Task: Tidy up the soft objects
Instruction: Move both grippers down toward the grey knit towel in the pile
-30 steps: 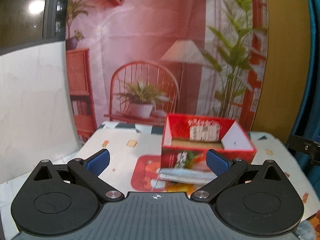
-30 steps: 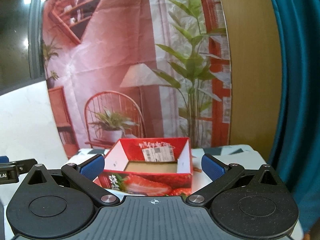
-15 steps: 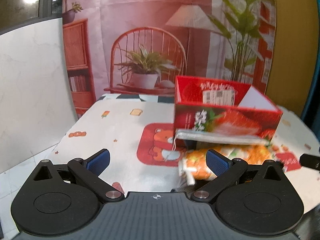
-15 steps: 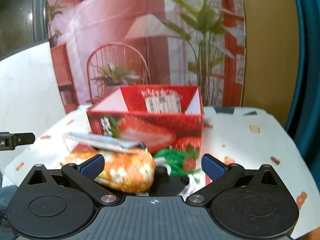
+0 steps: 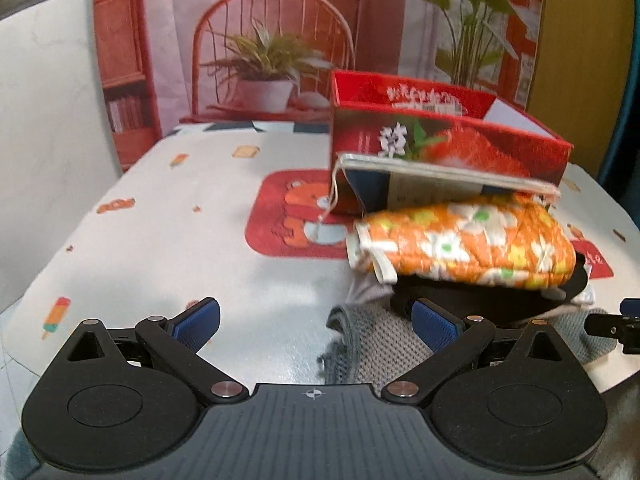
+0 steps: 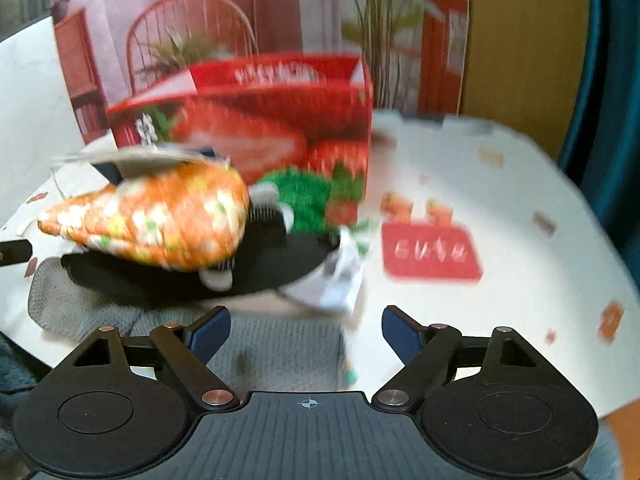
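Here the grey knitted cloth (image 6: 276, 344) lies at the near edge of the tabletop (image 5: 160, 264), the bottom layer of a small heap: a black flat thing (image 6: 256, 268) rests on it, and an orange flowered mitt (image 5: 472, 240) sits on top of that, with a flat card packet (image 5: 440, 178) tilted over the mitt and against the red strawberry box (image 5: 448, 148). A green tufted thing (image 6: 300, 196) is wedged between the heap and the box. The box stands open-topped toward the far edge, and it looks like the place for the soft things.

The step in hand seems to be a first pick from the heap. It is best to take the top item, the mitt, rather than drag the cloth, since pulling the cloth would likely tip everything above it. A pinch on the mitt's near fold, then a straight lift, should spare the card packet.

The right gripper (image 6: 306, 332) points steeply down over the cloth's near part. Its fingers have just been closing somewhat but are still well apart, with only the cloth below them and nothing gripped. The left gripper (image 5: 316, 320) is also tilted down, its fingers wide and empty, the right one over the cloth's left edge.
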The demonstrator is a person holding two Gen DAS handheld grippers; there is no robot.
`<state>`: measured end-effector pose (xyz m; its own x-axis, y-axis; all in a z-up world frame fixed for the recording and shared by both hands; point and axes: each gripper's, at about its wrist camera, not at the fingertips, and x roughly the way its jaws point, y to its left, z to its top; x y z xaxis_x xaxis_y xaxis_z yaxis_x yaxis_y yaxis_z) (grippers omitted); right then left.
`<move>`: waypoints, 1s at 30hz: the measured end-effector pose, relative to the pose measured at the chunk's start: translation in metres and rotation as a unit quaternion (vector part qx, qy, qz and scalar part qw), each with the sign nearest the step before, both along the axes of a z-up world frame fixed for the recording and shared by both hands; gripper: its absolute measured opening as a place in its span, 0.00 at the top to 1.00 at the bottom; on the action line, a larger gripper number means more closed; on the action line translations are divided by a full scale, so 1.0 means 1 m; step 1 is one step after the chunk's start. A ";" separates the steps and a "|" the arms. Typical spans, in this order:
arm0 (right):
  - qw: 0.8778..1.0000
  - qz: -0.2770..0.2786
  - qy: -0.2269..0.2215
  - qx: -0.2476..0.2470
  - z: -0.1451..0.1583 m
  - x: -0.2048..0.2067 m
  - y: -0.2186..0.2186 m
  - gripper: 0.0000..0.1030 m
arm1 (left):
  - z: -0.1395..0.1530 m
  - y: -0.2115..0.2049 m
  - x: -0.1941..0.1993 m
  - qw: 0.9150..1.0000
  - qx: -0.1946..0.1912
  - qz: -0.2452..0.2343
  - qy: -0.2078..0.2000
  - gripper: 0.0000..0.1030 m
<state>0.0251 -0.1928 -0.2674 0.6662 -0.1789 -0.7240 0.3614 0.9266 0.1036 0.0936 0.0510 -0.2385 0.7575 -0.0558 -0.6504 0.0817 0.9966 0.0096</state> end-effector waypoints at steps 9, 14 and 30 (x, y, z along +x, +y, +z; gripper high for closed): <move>0.998 0.013 0.043 0.036 -0.022 0.011 -0.003 0.41 | -0.021 0.012 0.008 0.998 -0.046 0.002 0.045 0.17; 0.998 0.023 0.044 0.033 -0.024 0.013 -0.001 0.42 | -0.025 0.013 0.009 0.997 -0.064 -0.006 0.052 0.22; 0.998 0.029 0.042 0.029 -0.024 0.014 0.000 0.43 | -0.047 0.001 0.023 0.992 -0.064 -0.017 0.105 0.38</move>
